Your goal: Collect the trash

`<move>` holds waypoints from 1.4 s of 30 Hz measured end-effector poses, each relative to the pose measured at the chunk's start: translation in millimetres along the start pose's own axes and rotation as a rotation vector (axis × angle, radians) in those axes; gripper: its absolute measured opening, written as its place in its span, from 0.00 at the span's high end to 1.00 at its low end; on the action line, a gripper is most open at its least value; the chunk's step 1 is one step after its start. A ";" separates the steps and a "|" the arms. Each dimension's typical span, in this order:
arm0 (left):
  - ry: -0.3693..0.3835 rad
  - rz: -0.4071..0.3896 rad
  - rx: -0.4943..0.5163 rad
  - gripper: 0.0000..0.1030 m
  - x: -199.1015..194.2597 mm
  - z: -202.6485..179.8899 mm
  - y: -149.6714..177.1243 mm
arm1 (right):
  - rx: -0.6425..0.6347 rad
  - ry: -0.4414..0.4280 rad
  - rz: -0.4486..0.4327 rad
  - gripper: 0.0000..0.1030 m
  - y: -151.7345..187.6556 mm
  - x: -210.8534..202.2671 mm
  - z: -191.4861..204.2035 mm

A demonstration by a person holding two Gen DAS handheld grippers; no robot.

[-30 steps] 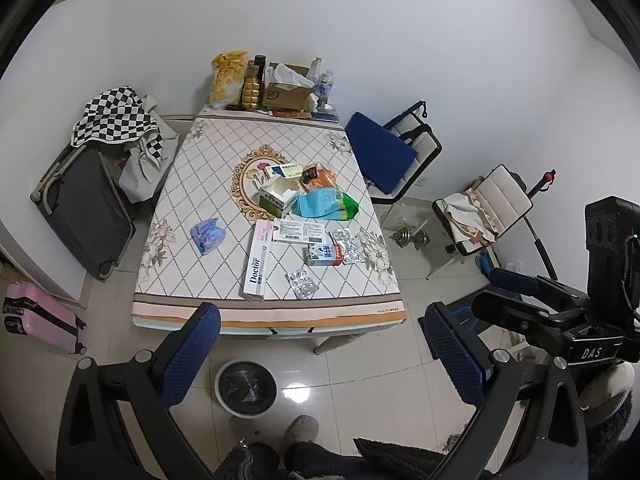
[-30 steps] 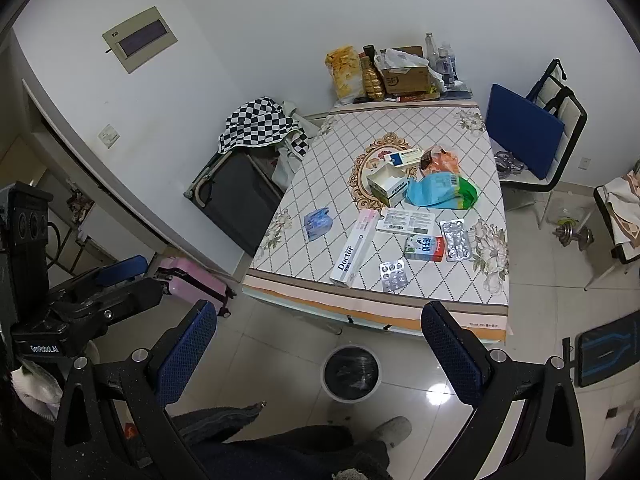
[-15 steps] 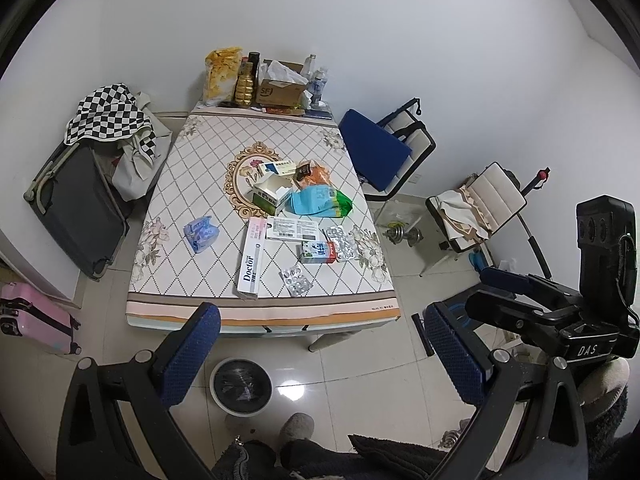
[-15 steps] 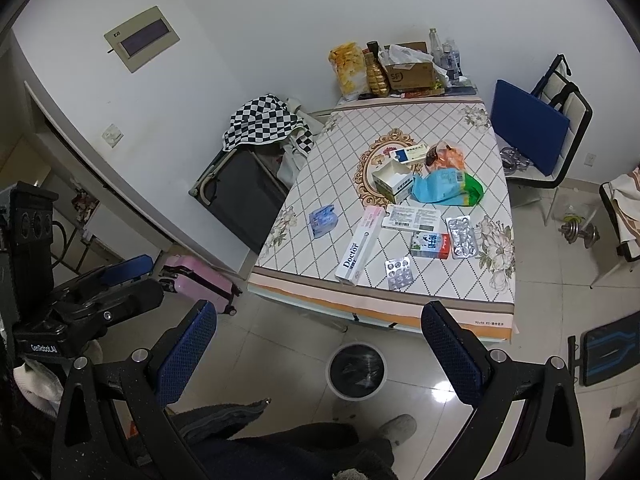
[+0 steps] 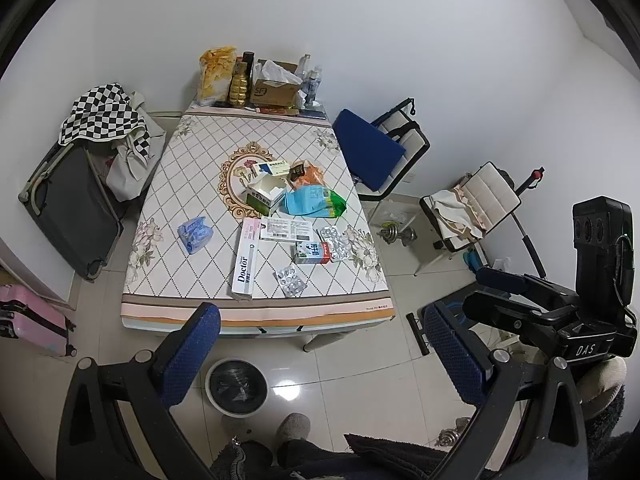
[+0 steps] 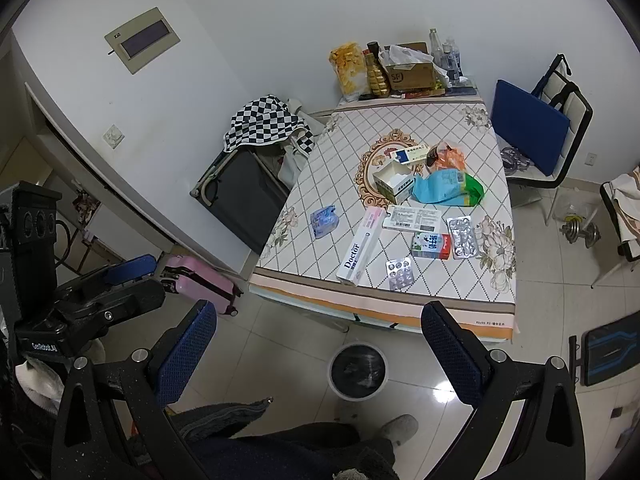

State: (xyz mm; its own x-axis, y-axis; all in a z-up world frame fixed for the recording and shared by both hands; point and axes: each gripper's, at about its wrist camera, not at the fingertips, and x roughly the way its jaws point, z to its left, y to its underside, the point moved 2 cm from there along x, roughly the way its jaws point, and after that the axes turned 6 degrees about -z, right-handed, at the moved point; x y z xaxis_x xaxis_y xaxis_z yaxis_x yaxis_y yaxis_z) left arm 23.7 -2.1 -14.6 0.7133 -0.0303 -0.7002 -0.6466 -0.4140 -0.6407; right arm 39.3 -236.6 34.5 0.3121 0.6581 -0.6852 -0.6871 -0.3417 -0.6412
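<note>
Both grippers held high, well back from table (image 5: 256, 312), nothing picked yet: looks like the very start, survey/approach stage. Left gripper (image 5: 320, 344) jaws spread wide, empty; right gripper (image 6: 320, 344) same, wide apart & empty. Trash scattered over mid/near half of tablecloth: long white "Doctor" box (image 5: 245, 264), blister packs (image 5: 291, 279), small milk carton (image 5: 312, 252), blue-green bag (image 5: 314, 202), opened carton (image 5: 264, 196), crumpled blue wrapper (image 5: 195, 234). Bin (image 5: 237, 386) on floor just below near table edge, black liner, seems nearly empty. Next, prob: lower one gripper to nearest piece at front edge, close on it, carry down to bin. Flat blister packs likely awkward to pinch
</note>
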 end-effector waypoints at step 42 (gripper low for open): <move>0.015 0.006 0.007 0.00 0.7 2.5 -10.0 | 0.003 0.002 -0.005 0.00 -5.1 0.5 4.8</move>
State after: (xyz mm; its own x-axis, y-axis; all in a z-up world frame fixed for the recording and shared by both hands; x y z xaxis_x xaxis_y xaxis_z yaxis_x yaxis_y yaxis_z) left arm 30.0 4.4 -9.5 0.7135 -0.0466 -0.6991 -0.6525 -0.4075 -0.6389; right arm 39.8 -231.4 39.0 0.3168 0.6583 -0.6829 -0.6872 -0.3369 -0.6436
